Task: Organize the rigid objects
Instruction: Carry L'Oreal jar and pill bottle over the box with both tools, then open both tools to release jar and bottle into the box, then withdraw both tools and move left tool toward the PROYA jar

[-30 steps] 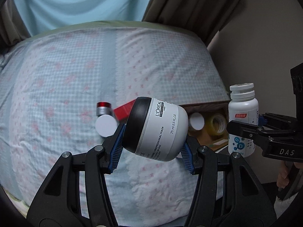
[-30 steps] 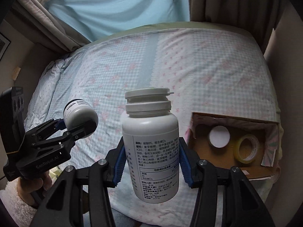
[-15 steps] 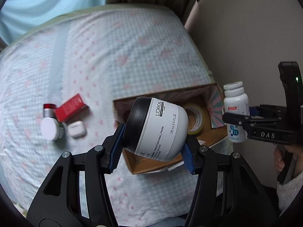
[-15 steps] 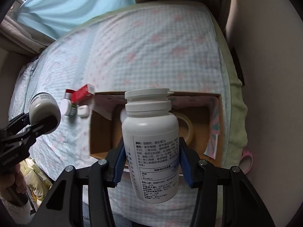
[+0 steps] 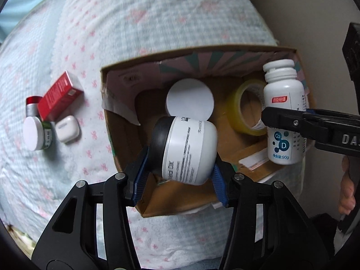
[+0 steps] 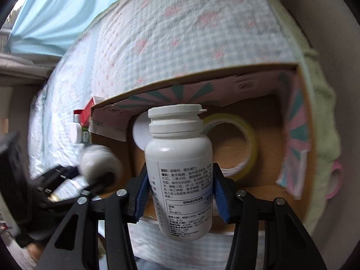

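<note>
Midway through sorting: the left gripper (image 5: 181,171), fingers clamped on a black-lidded jar (image 5: 186,150), and the right gripper (image 6: 180,193), fingers clamped on a pill bottle (image 6: 180,175), both hang over the cardboard box (image 5: 126,157) on the bed (image 5: 135,22). Already inside lie 1 white-lidded jar (image 5: 190,100) and 1 tape roll (image 5: 243,110); 4 items wait outside: red carton (image 5: 59,95), earbud case (image 5: 67,128), small jar (image 5: 33,132), silver tube (image 5: 31,108).

White jar (image 5: 187,149) in left claw (image 5: 180,175) above cardboard box (image 5: 126,157)

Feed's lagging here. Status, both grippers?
Left gripper shut on jar, right gripper shut on bottle. Both over box. Tape roll inside.
</note>
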### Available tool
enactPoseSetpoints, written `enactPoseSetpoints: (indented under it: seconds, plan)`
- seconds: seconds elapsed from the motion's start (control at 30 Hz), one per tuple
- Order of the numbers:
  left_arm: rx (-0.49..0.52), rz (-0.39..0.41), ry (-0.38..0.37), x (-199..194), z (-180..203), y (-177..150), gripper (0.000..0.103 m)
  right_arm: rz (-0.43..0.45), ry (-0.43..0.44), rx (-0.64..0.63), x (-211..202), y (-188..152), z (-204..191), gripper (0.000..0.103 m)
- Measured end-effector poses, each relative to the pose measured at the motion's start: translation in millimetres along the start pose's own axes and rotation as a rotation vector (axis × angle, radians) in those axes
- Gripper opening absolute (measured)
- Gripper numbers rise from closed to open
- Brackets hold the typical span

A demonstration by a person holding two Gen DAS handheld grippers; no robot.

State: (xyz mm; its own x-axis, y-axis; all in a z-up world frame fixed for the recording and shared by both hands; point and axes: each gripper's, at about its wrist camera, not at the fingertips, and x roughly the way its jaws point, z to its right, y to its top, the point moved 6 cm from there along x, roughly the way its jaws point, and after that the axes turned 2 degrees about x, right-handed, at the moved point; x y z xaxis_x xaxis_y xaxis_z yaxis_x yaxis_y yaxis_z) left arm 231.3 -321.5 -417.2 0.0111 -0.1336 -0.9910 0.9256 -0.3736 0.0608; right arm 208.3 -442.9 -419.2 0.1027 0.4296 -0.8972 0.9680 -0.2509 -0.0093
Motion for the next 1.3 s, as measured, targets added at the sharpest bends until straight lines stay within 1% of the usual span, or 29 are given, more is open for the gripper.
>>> enactPoseSetpoints:
  seconds: [0.17, 0.37, 0.47, 0.5, 0.53, 0.57, 0.6, 0.7, 0.77, 0.97, 1.07, 1.17, 1.23, 1.3]
  plan:
    - [-0.003, -0.023, 0.02, 16.5, -6.2, -3.8, 0.046, -0.005, -0.013, 0.001, 24.5, -1.7, -9.4, 0.047]
    - [0.045, -0.027, 0.046, 23.3, -5.9, -6.9, 0.046, -0.037, -0.047, -0.008, 44.1, -2.4, -12.9, 0.047]
    - [0.031, -0.02, 0.034, 20.6, -7.4, -7.2, 0.047, -0.054, -0.052, -0.008, 51.1, -0.1, -12.7, 0.049]
    - [0.025, -0.009, 0.033, 17.3, -8.1, -6.8, 0.053, -0.049, -0.042, 0.0, 50.2, 1.3, -13.4, 0.053]
    - [0.021, 0.006, 0.039, 12.4, -9.0, -6.2, 0.081, -0.048, -0.044, 0.014, 49.5, 2.3, -11.9, 0.069]
    - [0.019, 0.024, 0.046, 6.1, -10.9, -6.7, 0.1, -0.047, -0.044, 0.026, 47.6, 3.0, -11.7, 0.083]
    - [0.017, 0.046, 0.047, -0.1, -12.3, -6.5, 0.103, -0.047, -0.043, 0.035, 44.5, 3.0, -11.3, 0.103]
    - [-0.006, 0.059, 0.042, -9.4, -20.8, -10.5, 0.103, -0.087, -0.021, 0.059, 40.4, -1.7, -10.0, 0.103]
    - [-0.031, 0.064, 0.032, -11.7, -28.5, -14.6, 0.103, -0.098, -0.013, 0.085, 38.9, -5.9, -9.7, 0.103]
    - [-0.095, 0.074, 0.024, -22.4, -48.1, -21.5, 0.103, -0.065, -0.025, 0.08, 29.9, -11.5, -14.1, 0.103]
    - [-0.099, 0.09, 0.027, -33.1, -50.1, -24.3, 0.103, -0.051, -0.034, 0.073, 22.1, -9.9, -19.9, 0.103]
    - [-0.092, 0.108, 0.063, -47.5, -51.2, -26.6, 0.103, -0.025, -0.071, 0.054, 15.9, -7.1, -27.1, 0.103]
    - [-0.088, 0.128, 0.084, -58.5, -53.0, -28.0, 0.103, 0.012, -0.123, 0.024, 6.7, -5.4, -29.5, 0.103]
    - [-0.091, 0.152, 0.091, -70.4, -57.1, -31.0, 0.103, 0.052, -0.149, 0.002, -2.4, -3.7, -32.7, 0.103]
